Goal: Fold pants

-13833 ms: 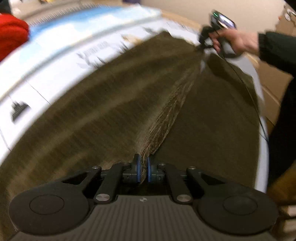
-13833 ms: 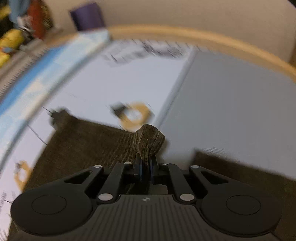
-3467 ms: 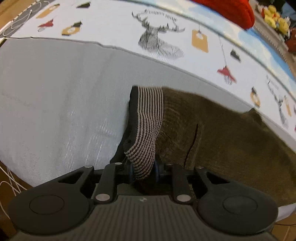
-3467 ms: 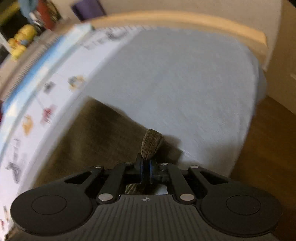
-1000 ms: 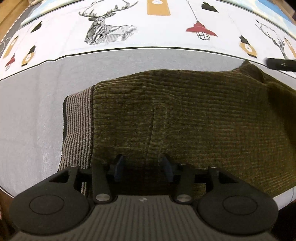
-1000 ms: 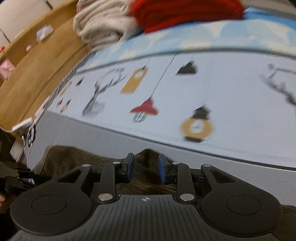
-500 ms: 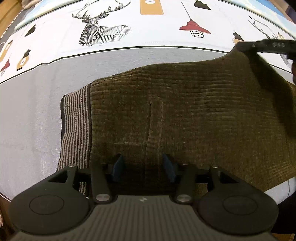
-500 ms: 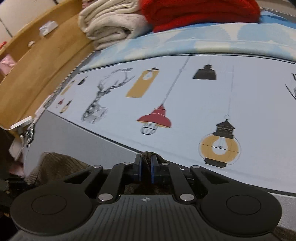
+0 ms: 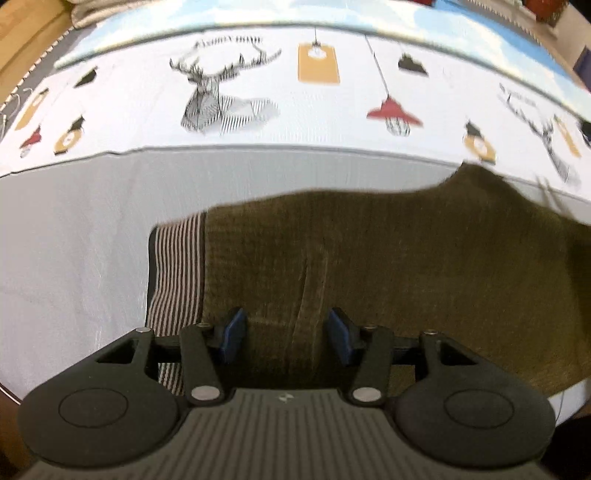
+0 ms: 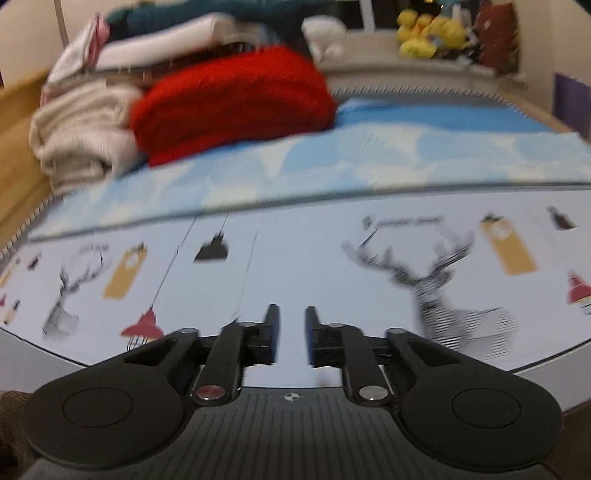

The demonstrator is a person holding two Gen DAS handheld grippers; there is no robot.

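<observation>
The olive-brown corduroy pants lie folded flat on the grey part of the bed sheet, with a striped waistband lining showing at their left end. My left gripper is open and empty, its jaws spread wide just above the near edge of the pants. My right gripper is open and empty, lifted over the patterned sheet. Only a sliver of the pants shows at the lower left of the right wrist view.
The sheet carries prints of deer and lamps. At the far side of the bed lie a red knit garment, folded cream and white clothes and yellow plush toys. A wooden bed frame runs along the left.
My right gripper, shut on the far corner of the pants half a second ago, has opened, let go and lifted away. My left gripper stays open over the near edge and has drawn back a little.
</observation>
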